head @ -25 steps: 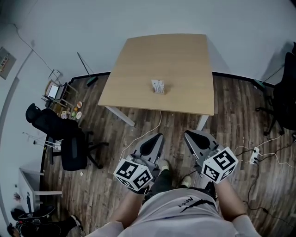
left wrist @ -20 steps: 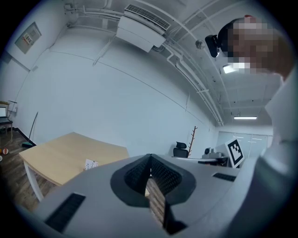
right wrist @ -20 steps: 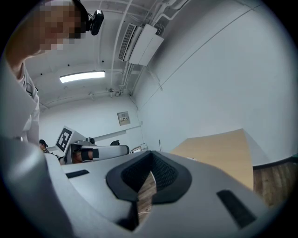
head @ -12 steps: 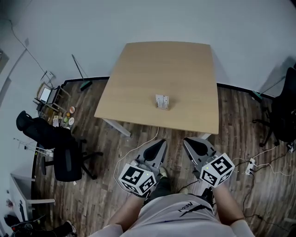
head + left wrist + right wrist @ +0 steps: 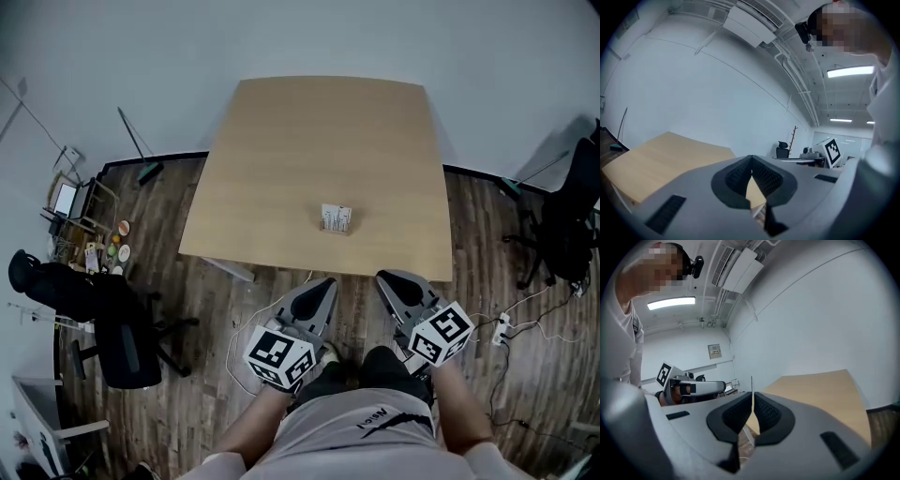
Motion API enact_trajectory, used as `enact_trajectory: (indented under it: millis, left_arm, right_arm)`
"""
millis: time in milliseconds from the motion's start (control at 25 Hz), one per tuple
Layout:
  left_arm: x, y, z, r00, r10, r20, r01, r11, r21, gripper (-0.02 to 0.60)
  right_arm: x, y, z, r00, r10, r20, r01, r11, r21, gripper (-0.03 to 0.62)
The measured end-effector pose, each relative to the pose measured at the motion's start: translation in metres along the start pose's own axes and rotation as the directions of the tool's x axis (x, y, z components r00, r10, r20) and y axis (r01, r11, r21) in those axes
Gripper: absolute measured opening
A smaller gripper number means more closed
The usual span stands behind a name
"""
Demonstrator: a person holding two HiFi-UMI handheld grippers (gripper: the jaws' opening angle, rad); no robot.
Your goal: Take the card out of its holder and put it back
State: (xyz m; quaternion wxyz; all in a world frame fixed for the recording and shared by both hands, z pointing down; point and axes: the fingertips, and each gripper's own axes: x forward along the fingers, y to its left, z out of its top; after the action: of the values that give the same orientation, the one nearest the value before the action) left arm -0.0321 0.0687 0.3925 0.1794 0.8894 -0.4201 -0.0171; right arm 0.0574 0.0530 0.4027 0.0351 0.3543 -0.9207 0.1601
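A small card in its holder (image 5: 336,218) stands near the front edge of the light wooden table (image 5: 281,141) in the head view. My left gripper (image 5: 322,287) and right gripper (image 5: 387,281) hang side by side below the table's front edge, over the floor and short of the card. Both are shut with nothing between the jaws. In the left gripper view the left gripper (image 5: 751,169) shows closed pads, with the table (image 5: 656,154) beyond them to the left. The right gripper (image 5: 753,405) also shows closed pads, and the table (image 5: 820,385) lies ahead to the right.
A black office chair (image 5: 103,314) and a small cart of items (image 5: 84,234) stand at the left on the wood floor. Another dark chair (image 5: 572,220) is at the right, with a power strip and cables (image 5: 502,328) on the floor. A white cable (image 5: 267,295) runs under the table.
The view has moved forward: the table and card holder now sit lower and closer in the head view. Both grippers stay shut, held in the same pose.
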Motion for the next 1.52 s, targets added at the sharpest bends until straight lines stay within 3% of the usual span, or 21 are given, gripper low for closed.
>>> enact_trajectory:
  millis: [360, 520, 760, 1000, 1240, 1400, 1520]
  left_arm:
    - [0.041, 0.060, -0.022, 0.999, 0.001, -0.054, -0.001, 1.000, 0.001, 0.012]
    - [0.074, 0.088, -0.029, 0.997, 0.003, -0.080, 0.000, 0.999, 0.044, 0.012]
    - [0.132, 0.139, -0.055, 0.988, -0.053, -0.144, 0.066, 0.994, 0.091, 0.014]
    - [0.166, 0.177, -0.082, 0.972, -0.102, -0.214, 0.121, 0.989, 0.079, 0.014]
    - [0.169, 0.184, -0.093, 0.973, -0.081, -0.216, 0.088, 0.996, 0.024, 0.014]
    - [0.170, 0.178, -0.093, 0.974, -0.063, -0.217, 0.065, 0.998, 0.004, 0.014]
    - [0.171, 0.177, -0.091, 0.977, -0.054, -0.206, 0.054, 0.999, -0.006, 0.014]
  right_arm:
    - [0.049, -0.061, -0.025, 0.998, -0.004, -0.067, 0.006, 1.000, 0.024, 0.012]
    - [0.080, -0.092, -0.044, 0.992, 0.053, -0.115, -0.048, 0.998, 0.041, 0.012]
    - [0.103, -0.119, -0.045, 0.967, 0.169, -0.189, -0.169, 0.985, 0.019, 0.012]
    - [0.136, -0.157, -0.075, 0.946, 0.191, -0.261, -0.186, 0.982, 0.043, 0.014]
    - [0.171, -0.190, -0.122, 0.920, 0.174, -0.351, -0.174, 0.984, 0.032, 0.025]
    - [0.182, -0.201, -0.150, 0.894, 0.204, -0.398, -0.208, 0.978, 0.033, 0.094]
    - [0.197, -0.197, -0.149, 0.887, 0.253, -0.385, -0.263, 0.964, 0.027, 0.127]
